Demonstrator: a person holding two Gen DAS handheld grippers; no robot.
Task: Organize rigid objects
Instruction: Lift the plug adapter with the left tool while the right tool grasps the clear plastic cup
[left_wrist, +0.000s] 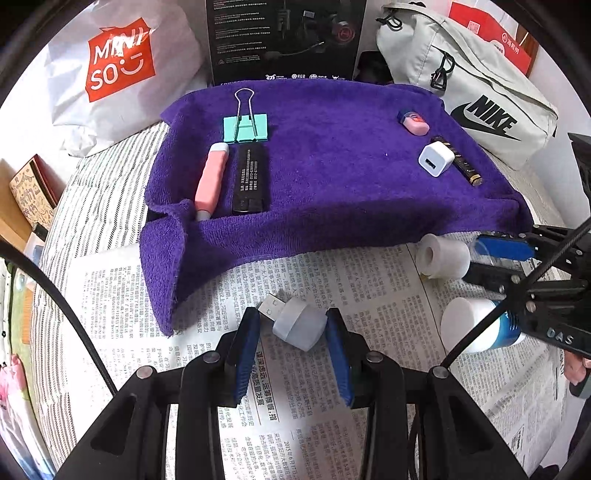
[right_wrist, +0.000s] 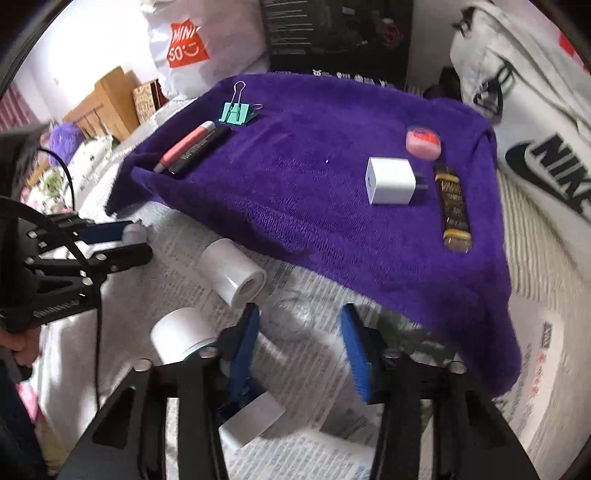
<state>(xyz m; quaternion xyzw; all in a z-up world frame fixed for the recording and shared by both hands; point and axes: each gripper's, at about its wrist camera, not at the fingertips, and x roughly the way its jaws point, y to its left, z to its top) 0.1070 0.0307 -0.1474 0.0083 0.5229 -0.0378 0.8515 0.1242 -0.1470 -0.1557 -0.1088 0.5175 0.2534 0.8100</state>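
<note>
Fingers of my left gripper (left_wrist: 291, 325) clamp a grey USB plug (left_wrist: 295, 325); my right gripper's (right_wrist: 301, 325) stand apart around nothing solid. Purple towel (left_wrist: 332, 184) at twelve o'clock holds a white charger (left_wrist: 436, 159).

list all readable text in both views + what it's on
"MINISO": red logo on white shopping bag
"NIKE": grey sling bag
"DAS": arm of right tool, partly hidden
"RGB": black product box; remaining print too small
Newspaper: Chinese print, too small
Black lighter, gold-capped tube: print unreadable
</note>
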